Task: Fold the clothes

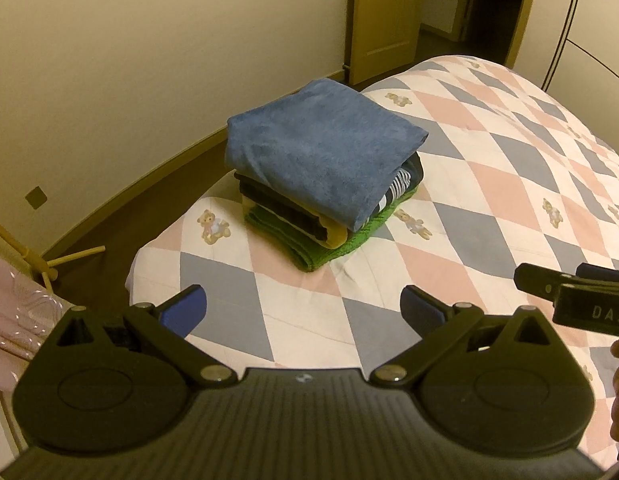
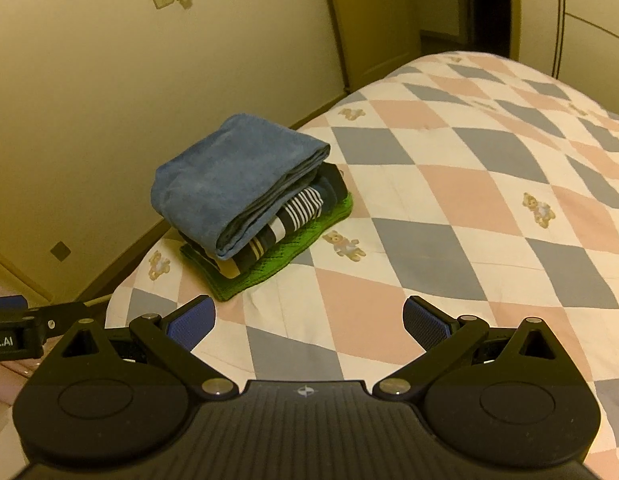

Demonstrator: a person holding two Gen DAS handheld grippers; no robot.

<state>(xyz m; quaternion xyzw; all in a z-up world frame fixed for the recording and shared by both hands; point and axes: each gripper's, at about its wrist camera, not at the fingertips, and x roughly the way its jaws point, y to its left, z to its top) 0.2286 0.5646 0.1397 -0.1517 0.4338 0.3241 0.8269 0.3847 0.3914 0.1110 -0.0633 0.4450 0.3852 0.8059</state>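
A stack of folded clothes sits on the bed near its corner. A blue towel-like garment [image 1: 321, 152] lies on top, over dark and striped pieces [image 1: 397, 188], with a green knit piece [image 1: 337, 248] at the bottom. The stack also shows in the right wrist view [image 2: 237, 184]. My left gripper [image 1: 303, 308] is open and empty, above the quilt short of the stack. My right gripper [image 2: 309, 320] is open and empty, also short of the stack and to its right. The right gripper's body [image 1: 581, 300] shows at the right edge of the left wrist view.
The bed has a checked pink, grey and white quilt [image 1: 489, 184] with small teddy bears. A wall and dark floor [image 1: 109, 240] lie left of the bed. A wooden stand [image 1: 49, 264] and pink fabric [image 1: 13, 320] are at far left. A doorway [image 1: 493, 0] is behind.
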